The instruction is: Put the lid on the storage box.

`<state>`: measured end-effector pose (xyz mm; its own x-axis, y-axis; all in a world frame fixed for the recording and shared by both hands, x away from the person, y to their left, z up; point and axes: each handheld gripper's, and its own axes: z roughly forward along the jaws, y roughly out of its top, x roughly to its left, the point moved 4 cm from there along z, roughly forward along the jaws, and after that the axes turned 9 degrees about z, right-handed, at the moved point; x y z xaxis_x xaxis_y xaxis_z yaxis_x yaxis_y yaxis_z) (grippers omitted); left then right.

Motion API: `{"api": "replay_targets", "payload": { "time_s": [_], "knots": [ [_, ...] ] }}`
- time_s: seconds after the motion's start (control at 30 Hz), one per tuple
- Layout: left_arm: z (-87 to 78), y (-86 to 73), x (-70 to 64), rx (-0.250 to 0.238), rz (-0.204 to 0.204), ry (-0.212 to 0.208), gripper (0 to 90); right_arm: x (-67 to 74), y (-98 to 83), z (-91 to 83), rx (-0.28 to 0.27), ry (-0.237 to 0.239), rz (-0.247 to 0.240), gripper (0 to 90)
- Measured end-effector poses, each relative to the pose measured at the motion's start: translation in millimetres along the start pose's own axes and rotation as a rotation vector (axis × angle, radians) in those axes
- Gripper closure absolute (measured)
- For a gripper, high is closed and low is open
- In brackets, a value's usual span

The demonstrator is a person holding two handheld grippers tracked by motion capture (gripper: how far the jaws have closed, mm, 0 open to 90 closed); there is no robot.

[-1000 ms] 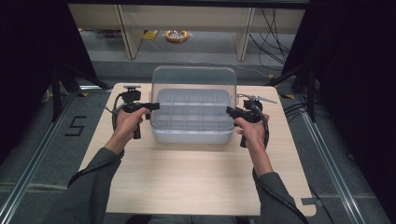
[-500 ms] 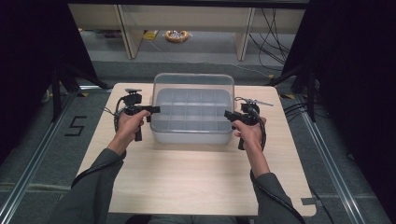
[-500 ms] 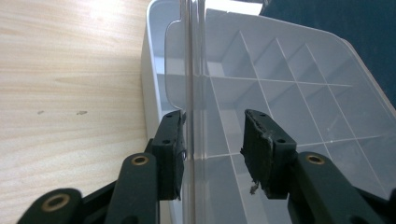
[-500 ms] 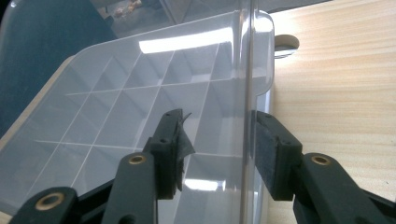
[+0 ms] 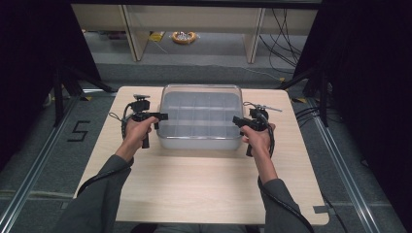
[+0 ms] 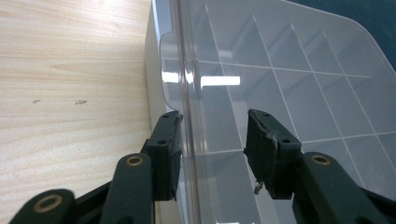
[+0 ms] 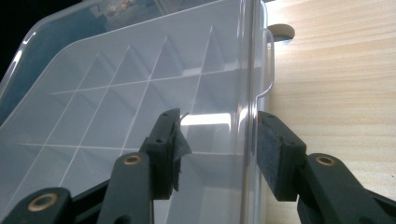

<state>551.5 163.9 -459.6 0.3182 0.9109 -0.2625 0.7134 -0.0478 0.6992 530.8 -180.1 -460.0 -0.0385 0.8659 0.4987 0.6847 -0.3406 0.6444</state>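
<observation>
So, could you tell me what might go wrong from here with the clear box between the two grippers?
1. The jaws of the left hand-held gripper and right hand-held gripper have just been opening, each straddling a side edge of the clear compartment box; a lift now would likely slip.
2. In both gripper views one jaw stands over the lid while the other hugs the rim, so pulling away sideways could drag the box across the table.
3. The smooth lid gives the pads little purchase.
</observation>
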Motion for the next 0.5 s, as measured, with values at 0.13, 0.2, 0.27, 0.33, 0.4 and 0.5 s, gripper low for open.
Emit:
{"api": "replay_targets", "payload": {
  "time_s": [0.13, 0.2, 0.27, 0.33, 0.4, 0.5],
  "knots": [
    [2.5, -2.1, -4.4, 0.001, 0.084, 0.075, 57.5, -3.9, 1.0, 1.9, 0.006, 0.013, -0.045, 52.5],
    [1.8, -2.1, -4.3, 0.003, 0.078, 0.073, 57.3, -3.1, 0.9, 2.3, 0.002, 0.004, -0.07, 52.5],
    [1.7, -3.4, -3.9, 0.005, 0.078, 0.072, 58.2, -1.3, -0.3, 1.9, 0.012, 0.013, -0.012, 53.0],
    [2.7, -5.0, -3.4, 0.016, 0.079, 0.067, 57.8, 0.6, -1.7, 0.7, 0.035, 0.014, 0.011, 53.0],
    [3.3, -5.0, -2.4, 0.012, 0.07, 0.064, 57.2, -5.1, 1.3, 3.5, 0.006, 0.017, -0.065, 53.0],
    [3.3, -5.0, -1.4, 0.016, 0.064, 0.057, 57.2, -2.1, 1.4, 2.7, 0.014, 0.018, -0.035, 52.4]
  ]
}}
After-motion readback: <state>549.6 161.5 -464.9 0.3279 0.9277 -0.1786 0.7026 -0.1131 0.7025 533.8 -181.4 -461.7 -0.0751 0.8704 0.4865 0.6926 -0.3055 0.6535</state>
